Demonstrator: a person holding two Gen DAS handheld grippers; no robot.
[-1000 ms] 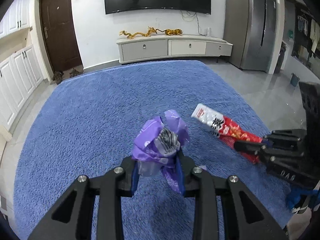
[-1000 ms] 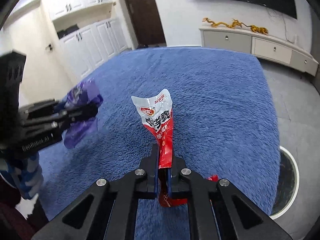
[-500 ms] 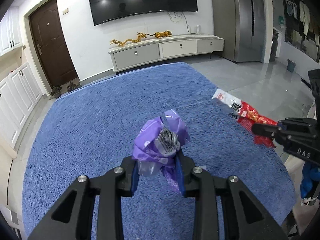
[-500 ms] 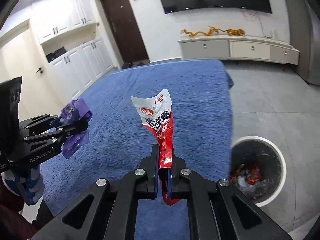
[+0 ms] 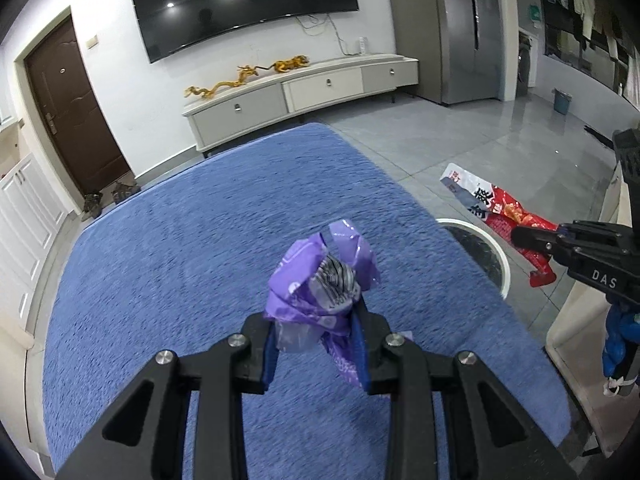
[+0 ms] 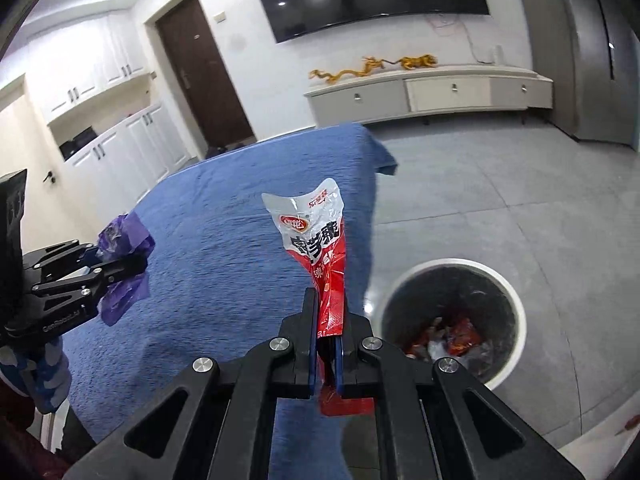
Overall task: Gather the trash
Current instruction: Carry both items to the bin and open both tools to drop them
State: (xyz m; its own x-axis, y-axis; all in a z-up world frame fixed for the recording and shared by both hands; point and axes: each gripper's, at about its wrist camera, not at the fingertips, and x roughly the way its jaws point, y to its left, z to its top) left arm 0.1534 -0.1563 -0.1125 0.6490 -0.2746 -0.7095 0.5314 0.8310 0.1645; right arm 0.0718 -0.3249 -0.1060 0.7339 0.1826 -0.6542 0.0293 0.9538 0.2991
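My left gripper (image 5: 316, 320) is shut on a crumpled purple wrapper (image 5: 324, 280) and holds it above the blue rug (image 5: 200, 248). It also shows at the left of the right wrist view (image 6: 120, 268), wrapper (image 6: 124, 236) in its jaws. My right gripper (image 6: 326, 320) is shut on a red and white snack bag (image 6: 316, 240), held up beside the rug's right edge. That bag also shows in the left wrist view (image 5: 492, 208). A round white trash bin (image 6: 452, 320) with wrappers inside stands on the floor, just right of and below the right gripper; its rim shows in the left wrist view (image 5: 488, 248).
The blue rug (image 6: 240, 240) covers the surface on the left. Grey tiled floor (image 6: 500, 200) lies to the right. A white TV cabinet (image 6: 432, 92) stands at the far wall under a large TV, with a brown door (image 6: 204, 72) and white cupboards (image 6: 120, 152) on the left.
Both grippers have moved right towards the rug's edge, each still holding its item. The trash bin has come fully into the right wrist view, close to the snack bag.
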